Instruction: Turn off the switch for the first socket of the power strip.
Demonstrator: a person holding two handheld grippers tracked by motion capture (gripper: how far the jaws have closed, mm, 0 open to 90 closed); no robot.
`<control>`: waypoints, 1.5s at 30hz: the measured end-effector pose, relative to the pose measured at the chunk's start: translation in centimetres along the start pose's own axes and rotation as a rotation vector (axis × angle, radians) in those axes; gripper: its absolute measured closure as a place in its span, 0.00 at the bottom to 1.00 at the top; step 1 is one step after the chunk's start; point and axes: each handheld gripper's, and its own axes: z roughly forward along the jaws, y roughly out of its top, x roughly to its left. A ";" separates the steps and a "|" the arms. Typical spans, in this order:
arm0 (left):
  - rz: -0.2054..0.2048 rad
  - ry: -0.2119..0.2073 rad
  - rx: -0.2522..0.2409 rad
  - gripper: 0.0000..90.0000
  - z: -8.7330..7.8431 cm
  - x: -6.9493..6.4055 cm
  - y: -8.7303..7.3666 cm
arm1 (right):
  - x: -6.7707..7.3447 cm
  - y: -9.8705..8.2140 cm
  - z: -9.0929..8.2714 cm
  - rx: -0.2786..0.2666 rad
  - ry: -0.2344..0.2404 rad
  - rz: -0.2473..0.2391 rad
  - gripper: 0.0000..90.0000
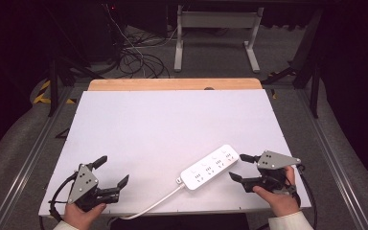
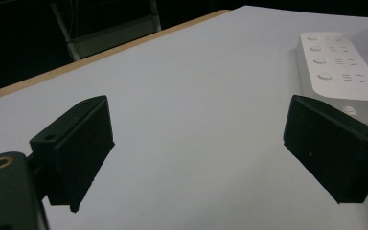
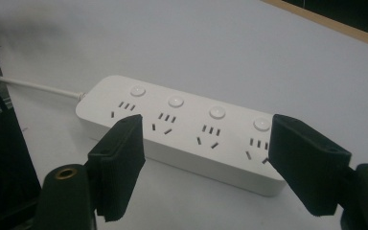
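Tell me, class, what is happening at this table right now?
A person holds a gripper in each hand over a white table. A white power strip lies flat near the right gripper, whose jaws stand open beside its end, not touching it. The left gripper waits open at the near left, apart from the strip.

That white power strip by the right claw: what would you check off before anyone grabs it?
1. Power strip lies flat on the white table: ok.
2. Sockets free of plugs: ok, all four are bare.
3. Right claw open, nothing between its jaws: ok.
4. Right claw lined up with the strip: ok, it sits just off the strip's far end, apart from it.
5. Cord free to follow: cannot tell, it runs off the near table edge.
6. Left claw out of the way: ok, open and apart from the strip.
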 end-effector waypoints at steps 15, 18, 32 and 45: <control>0.004 -0.002 0.002 0.12 0.0 -0.1 0.0 | 0.9 2.7 2.3 -0.003 0.059 -0.045 0.33; 0.004 -0.003 0.003 0.12 0.0 -0.1 0.0 | 1.2 3.2 2.8 -0.003 0.073 -0.059 0.33; -0.005 -0.005 0.002 0.12 0.0 -0.1 0.0 | 2.1 4.7 4.8 0.006 0.112 -0.087 0.33; -0.011 -0.005 0.002 0.12 0.0 0.0 -0.1 | 2.7 6.0 7.4 0.046 0.155 -0.120 0.36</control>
